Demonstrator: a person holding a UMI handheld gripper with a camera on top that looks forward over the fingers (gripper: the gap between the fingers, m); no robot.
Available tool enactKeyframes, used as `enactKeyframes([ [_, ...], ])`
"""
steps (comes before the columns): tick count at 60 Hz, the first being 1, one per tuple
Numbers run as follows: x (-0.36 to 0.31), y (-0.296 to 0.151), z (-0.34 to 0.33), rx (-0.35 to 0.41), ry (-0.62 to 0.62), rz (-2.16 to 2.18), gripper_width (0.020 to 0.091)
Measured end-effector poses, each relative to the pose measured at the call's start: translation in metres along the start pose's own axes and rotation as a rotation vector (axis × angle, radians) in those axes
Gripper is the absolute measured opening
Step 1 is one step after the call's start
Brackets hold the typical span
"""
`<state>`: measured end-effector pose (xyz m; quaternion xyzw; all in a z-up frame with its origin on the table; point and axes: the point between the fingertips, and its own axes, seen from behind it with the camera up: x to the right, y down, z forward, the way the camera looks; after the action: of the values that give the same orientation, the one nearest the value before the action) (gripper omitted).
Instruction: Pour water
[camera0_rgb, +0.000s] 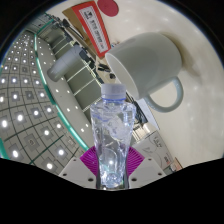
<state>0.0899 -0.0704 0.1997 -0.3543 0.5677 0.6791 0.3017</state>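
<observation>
One clear plastic water bottle (113, 135) is sitting between the two fingers of the gripper (113, 168), its body rising forward from them and ending in a pale cap. Water is showing inside as bright, rippled highlights. The purple pads (92, 160) are pressing against the bottle's lower body on both sides, so the fingers are closing narrowly around it and gripping it with no gap visible on either side.

Just beyond the cap, one white mug (152, 65) is lying tilted in the view, its single handle pointing away to the right and its open mouth facing toward the bottle's top. The cap is sitting close under the mug's rim; whether the two are touching cannot be told.

Past the mug, one white box or sign (93, 27) with red print is standing at a slant, its text too small to read. To the left, a ceiling (30, 100) with many small round lights in rows is sweeping across the scene, and a pale table surface (200, 40) is showing behind the mug.
</observation>
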Motion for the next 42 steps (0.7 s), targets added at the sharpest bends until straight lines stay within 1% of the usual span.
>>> enactKeyframes([
  [6, -0.001, 0.005, 0.003, -0.025, 0.025, -0.009, 0.0316],
  [8, -0.005, 0.012, -0.006, -0.038, 0.042, -0.029, 0.0317],
  [9, -0.006, 0.01, 0.001, -0.044, 0.049, -0.044, 0.0318],
  [16, -0.017, 0.028, 0.0, -0.093, 0.117, -0.218, 0.0318],
  [19, -0.03, 0.036, -0.013, -0.115, 0.139, -0.325, 0.0317],
  [20, -0.034, 0.025, 0.002, -0.12, 0.148, -0.373, 0.0316],
  [21, -0.038, 0.024, 0.005, -0.123, 0.158, -0.417, 0.0318],
  [27, -0.075, 0.01, 0.006, -0.126, 0.2, -0.716, 0.0319],
  [33, -0.126, -0.01, 0.003, -0.078, 0.227, -1.022, 0.0317],
  [38, -0.172, -0.037, -0.007, -0.017, 0.248, -1.256, 0.0319],
  [42, -0.196, -0.058, -0.011, 0.037, 0.289, -1.454, 0.0319],
])
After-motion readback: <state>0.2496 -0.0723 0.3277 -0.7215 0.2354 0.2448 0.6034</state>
